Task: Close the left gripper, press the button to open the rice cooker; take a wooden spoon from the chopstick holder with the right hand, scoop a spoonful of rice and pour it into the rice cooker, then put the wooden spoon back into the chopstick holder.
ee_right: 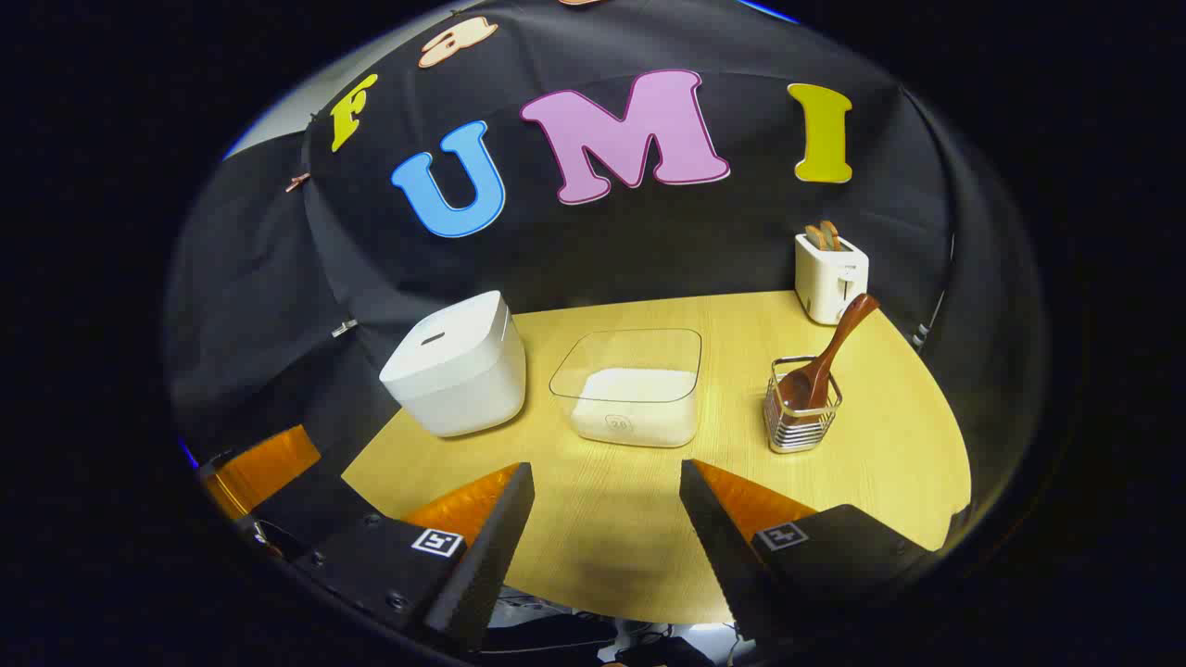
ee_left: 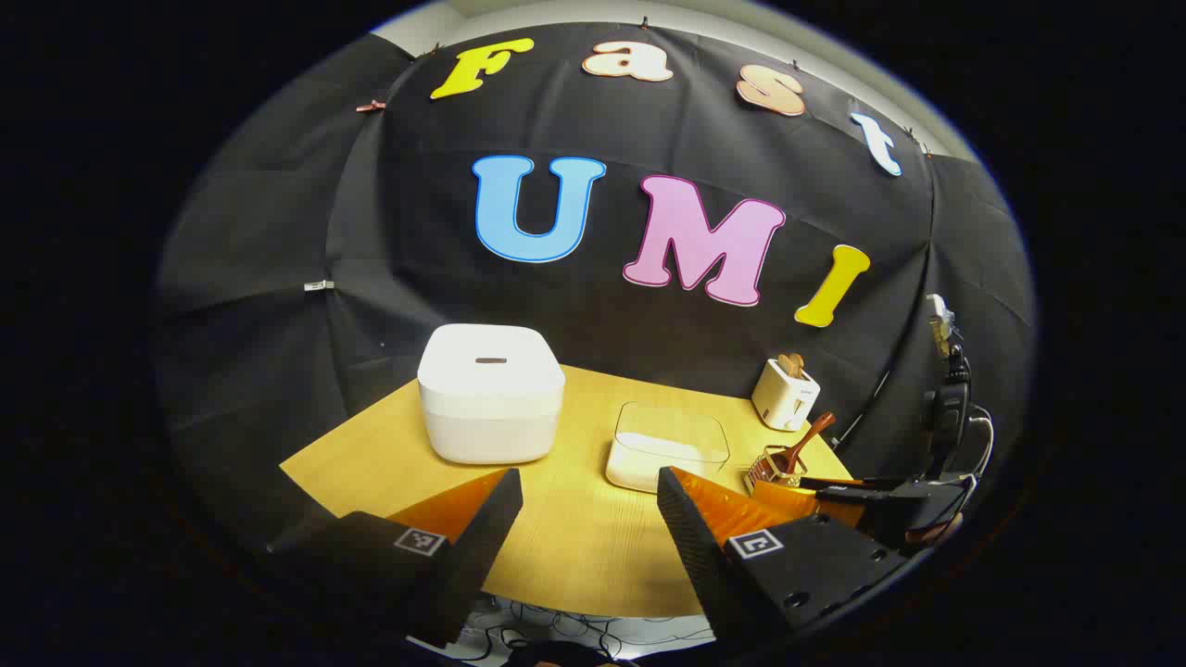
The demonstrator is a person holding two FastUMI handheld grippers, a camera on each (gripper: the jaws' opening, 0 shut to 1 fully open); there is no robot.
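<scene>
The rice cooker (ee_left: 490, 406) sits lid down at centre-left of the left gripper view, directly ahead of the left tool (ee_left: 589, 500) and a little to its left, well apart from it across bare desk (ee_left: 574, 547). That tool's fingers are spread wide, so it would have to be pressed together before any press; the opening button I cannot make out. In the right gripper view the cooker (ee_right: 456, 375) lies at left-centre. To its right stands a clear container (ee_right: 633, 387) with a layer of white rice in the bottom. Further right is the wire chopstick holder (ee_right: 802, 417), holding the wooden spoon (ee_right: 825, 357) bowl down, handle leaning to the upper right. The right tool (ee_right: 607, 505), fingers also spread, is nearer the holder. A toaster (ee_right: 830, 276) stands at the back.
</scene>
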